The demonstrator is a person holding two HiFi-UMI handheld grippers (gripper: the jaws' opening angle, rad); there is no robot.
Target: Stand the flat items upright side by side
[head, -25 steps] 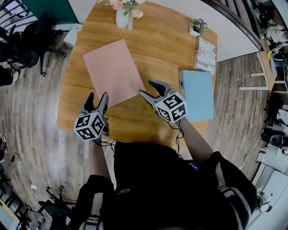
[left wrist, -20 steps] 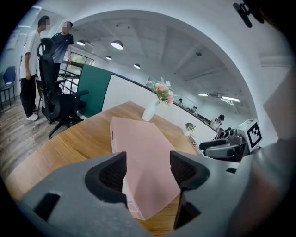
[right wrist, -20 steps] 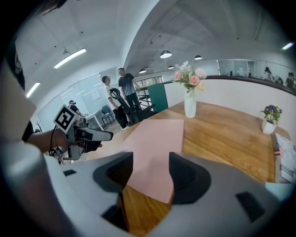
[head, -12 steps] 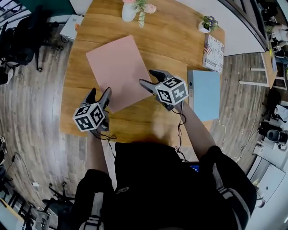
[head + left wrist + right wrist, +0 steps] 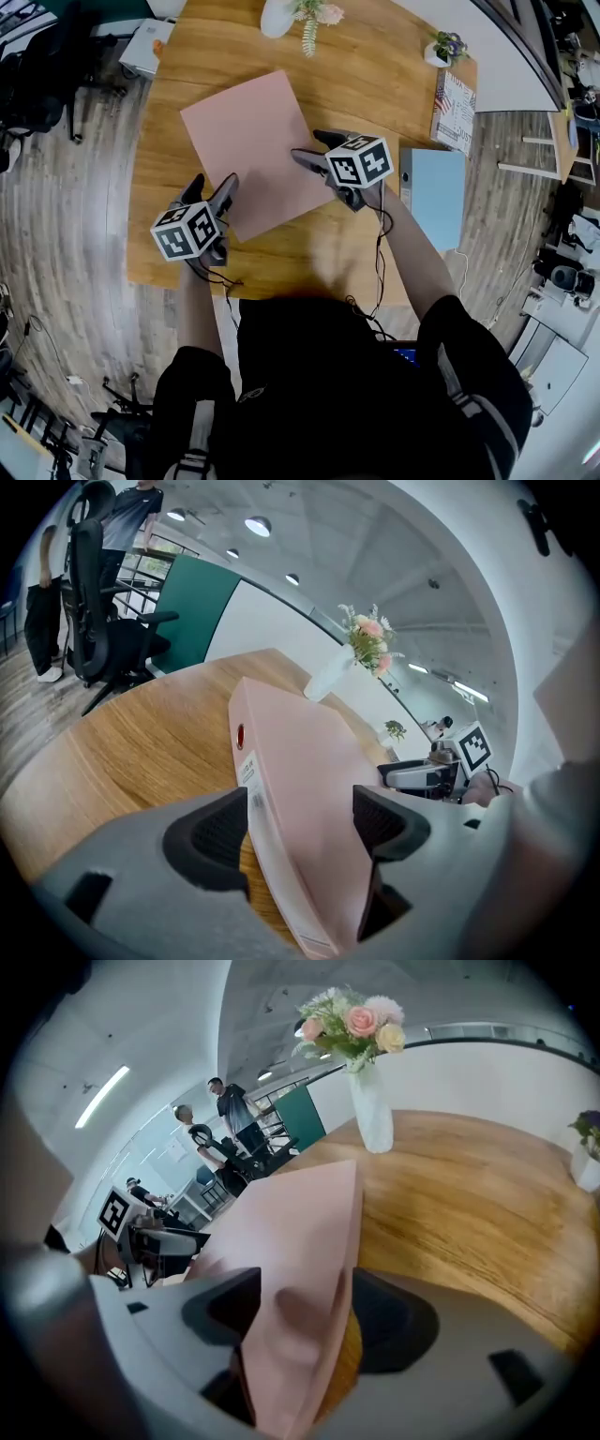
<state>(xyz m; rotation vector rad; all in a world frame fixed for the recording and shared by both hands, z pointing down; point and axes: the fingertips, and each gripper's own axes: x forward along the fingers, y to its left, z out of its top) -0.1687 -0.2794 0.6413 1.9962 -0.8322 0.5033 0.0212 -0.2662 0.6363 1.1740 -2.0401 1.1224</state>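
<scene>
A pink binder [image 5: 251,145] lies flat on the round wooden table [image 5: 366,75]. My left gripper [image 5: 214,183] straddles its near left corner. In the left gripper view the binder's labelled spine [image 5: 246,771] runs between the jaws of the left gripper [image 5: 300,822], which have just been opening and do not press on it. My right gripper [image 5: 307,145] is at the binder's right edge. In the right gripper view the pink binder [image 5: 305,1213] sits in the gap of the right gripper [image 5: 300,1312], whose jaws have also been opening. A light blue binder [image 5: 433,192] lies flat to the right.
A patterned book [image 5: 455,111] lies beyond the blue binder. A white vase of flowers [image 5: 281,14] and a small potted plant [image 5: 448,49] stand at the table's far side. Office chairs [image 5: 37,84] are on the floor at left. People stand far back [image 5: 225,1119].
Both grippers have come down and forward onto the pink binder: the left to its near left corner, the right to its right edge. Both pairs of jaws stand wider than before.
</scene>
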